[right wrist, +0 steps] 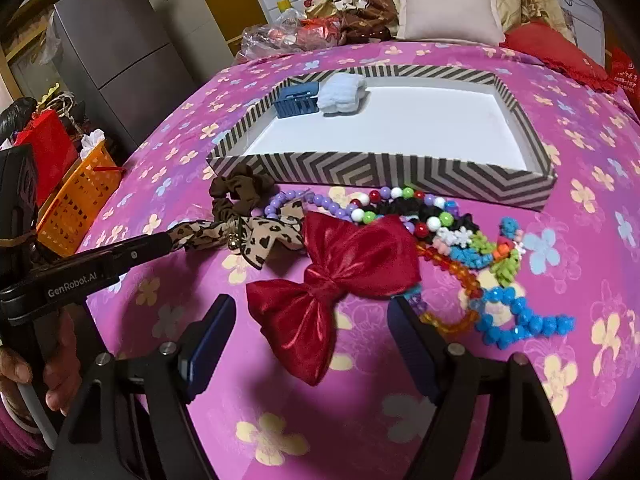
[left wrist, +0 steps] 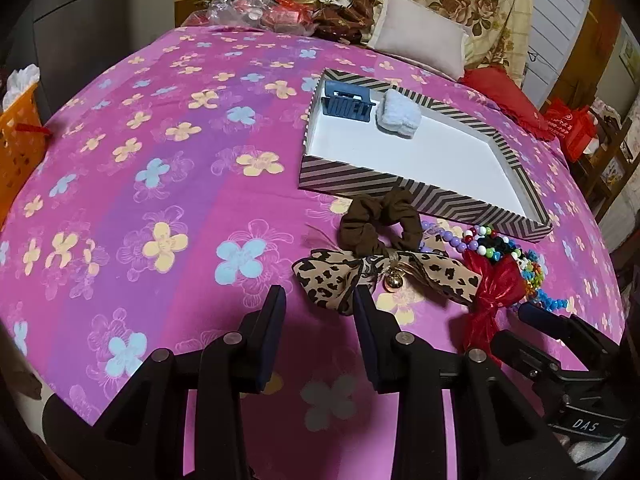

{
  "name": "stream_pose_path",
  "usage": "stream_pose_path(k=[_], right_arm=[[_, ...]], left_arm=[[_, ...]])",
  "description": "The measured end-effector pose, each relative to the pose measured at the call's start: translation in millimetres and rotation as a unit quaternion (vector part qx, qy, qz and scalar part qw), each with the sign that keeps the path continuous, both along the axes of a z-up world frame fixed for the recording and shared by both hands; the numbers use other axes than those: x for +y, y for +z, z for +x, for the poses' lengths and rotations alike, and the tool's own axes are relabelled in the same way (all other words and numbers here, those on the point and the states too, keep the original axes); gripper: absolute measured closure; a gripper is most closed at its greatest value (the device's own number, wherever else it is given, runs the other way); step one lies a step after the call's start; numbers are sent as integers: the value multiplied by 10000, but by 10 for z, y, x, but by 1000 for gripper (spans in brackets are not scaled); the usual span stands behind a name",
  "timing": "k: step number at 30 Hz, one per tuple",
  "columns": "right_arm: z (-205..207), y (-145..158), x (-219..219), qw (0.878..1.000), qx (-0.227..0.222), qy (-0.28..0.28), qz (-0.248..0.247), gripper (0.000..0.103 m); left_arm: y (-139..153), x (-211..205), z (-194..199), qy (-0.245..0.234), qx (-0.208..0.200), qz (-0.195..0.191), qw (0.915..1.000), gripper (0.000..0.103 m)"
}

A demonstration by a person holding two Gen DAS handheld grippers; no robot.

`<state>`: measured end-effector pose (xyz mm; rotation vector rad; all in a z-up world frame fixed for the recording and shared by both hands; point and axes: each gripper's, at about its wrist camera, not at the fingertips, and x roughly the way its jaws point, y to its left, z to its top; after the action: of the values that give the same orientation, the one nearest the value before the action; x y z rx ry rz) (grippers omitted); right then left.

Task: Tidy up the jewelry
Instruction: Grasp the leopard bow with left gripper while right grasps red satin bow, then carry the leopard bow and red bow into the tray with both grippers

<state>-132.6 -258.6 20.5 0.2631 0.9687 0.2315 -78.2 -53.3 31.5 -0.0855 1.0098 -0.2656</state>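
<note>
Surface: a bed under a pink-and-purple sheet printed with flowers; everything I list lies on it.
Tray: a shallow box with black-and-cream zigzag walls and a white floor, lying flat at mid-bed.
Tray contents: a blue claw clip and a pale blue fluffy scrunchie, touching each other in the far left corner.
Loose pile: I count the remaining pieces on the sheet just in front of the tray's near wall.
Item 1: brown scrunchie, resting against the tray's near wall.
Item 2: leopard-print bow with a small gold bell at its knot, just in front of the brown scrunchie.
Item 3: red satin bow, nearest my right tool.
Item 4: purple bead string, between the bows and the tray.
Item 5: mixed-colour bead bracelets, tangled beside the red bow.
Item 6: blue flower-bead strand, at the pile's right edge.
Left tool: fingers apart, holding nothing; its right finger tip sits at the leopard bow's near edge, and I cannot tell whether it touches.
Right tool: fingers wide apart, holding nothing, with the red bow's lower wing lying between them.
Surroundings: orange basket off the bed's left side; a white pillow and a red cushion at the head.
</note>
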Motion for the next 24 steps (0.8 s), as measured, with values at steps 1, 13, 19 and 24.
stream_pose_path(k=[1,13,19,24], right_arm=[[17,-9,20,10000,12,-3,-35,21],[222,-141,53,9997,50,-81,-240,37],[250,-165,-10,9994,-19,35,-330,77],[208,-170,-70,9997,18,157,-199,83]], left_arm=[[-8,4,18,-6,19,-21,10000,72],[-182,-140,255,-301,216,-52,9993,67],[-263,-194,304,-460,189,62,9987,67],[-271,-213,309,-618,94,41,9980,96]])
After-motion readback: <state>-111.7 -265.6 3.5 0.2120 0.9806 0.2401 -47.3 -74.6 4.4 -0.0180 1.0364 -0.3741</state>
